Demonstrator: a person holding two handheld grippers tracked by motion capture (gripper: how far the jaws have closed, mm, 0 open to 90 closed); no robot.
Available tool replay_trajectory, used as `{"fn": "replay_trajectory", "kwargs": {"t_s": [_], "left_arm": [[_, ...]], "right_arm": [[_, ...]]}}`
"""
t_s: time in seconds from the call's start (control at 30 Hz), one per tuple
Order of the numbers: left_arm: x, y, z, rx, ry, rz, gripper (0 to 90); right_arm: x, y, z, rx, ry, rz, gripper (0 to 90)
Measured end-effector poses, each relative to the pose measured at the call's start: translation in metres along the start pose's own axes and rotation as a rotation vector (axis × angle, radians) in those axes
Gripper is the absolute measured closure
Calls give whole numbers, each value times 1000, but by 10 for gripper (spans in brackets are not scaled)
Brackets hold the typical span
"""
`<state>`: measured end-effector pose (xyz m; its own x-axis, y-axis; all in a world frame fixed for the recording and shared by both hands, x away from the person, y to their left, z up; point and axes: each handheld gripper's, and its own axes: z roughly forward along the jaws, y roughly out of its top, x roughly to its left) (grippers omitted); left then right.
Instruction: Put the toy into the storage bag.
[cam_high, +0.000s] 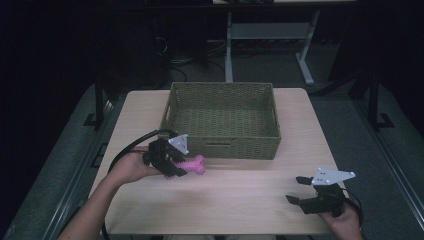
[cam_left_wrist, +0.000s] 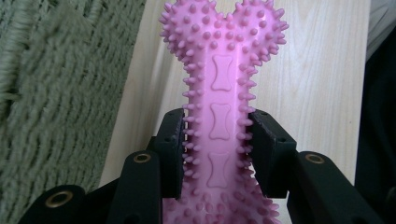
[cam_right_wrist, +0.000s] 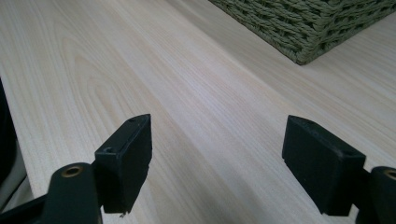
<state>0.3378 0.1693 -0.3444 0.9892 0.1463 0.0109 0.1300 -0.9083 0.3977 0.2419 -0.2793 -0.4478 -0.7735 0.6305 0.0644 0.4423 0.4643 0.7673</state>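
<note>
Pink bone toy above wooden table

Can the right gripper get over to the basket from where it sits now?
Probably yes. The right gripper rests open and empty near the table's front right corner, with bare wood between it and the basket; the left gripper holds the pink bone toy well aside.

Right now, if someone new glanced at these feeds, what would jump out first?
The spiky pink bone toy, clamped at its shaft in the left claw just in front of the woven green basket. The right claw rests open at the table's near right corner.
</note>
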Motion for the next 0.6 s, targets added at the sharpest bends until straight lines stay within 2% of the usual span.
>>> {"fn": "replay_trajectory", "kwargs": {"t_s": [0.33,0.6], "left_arm": [[15,7,-15,-25,10,-6,589],[31,14,-30,-45,20,-15,589]], "right_arm": [[0,1,2,4,-2,2,237],[0,1,2,8,-1,2,234]]}}
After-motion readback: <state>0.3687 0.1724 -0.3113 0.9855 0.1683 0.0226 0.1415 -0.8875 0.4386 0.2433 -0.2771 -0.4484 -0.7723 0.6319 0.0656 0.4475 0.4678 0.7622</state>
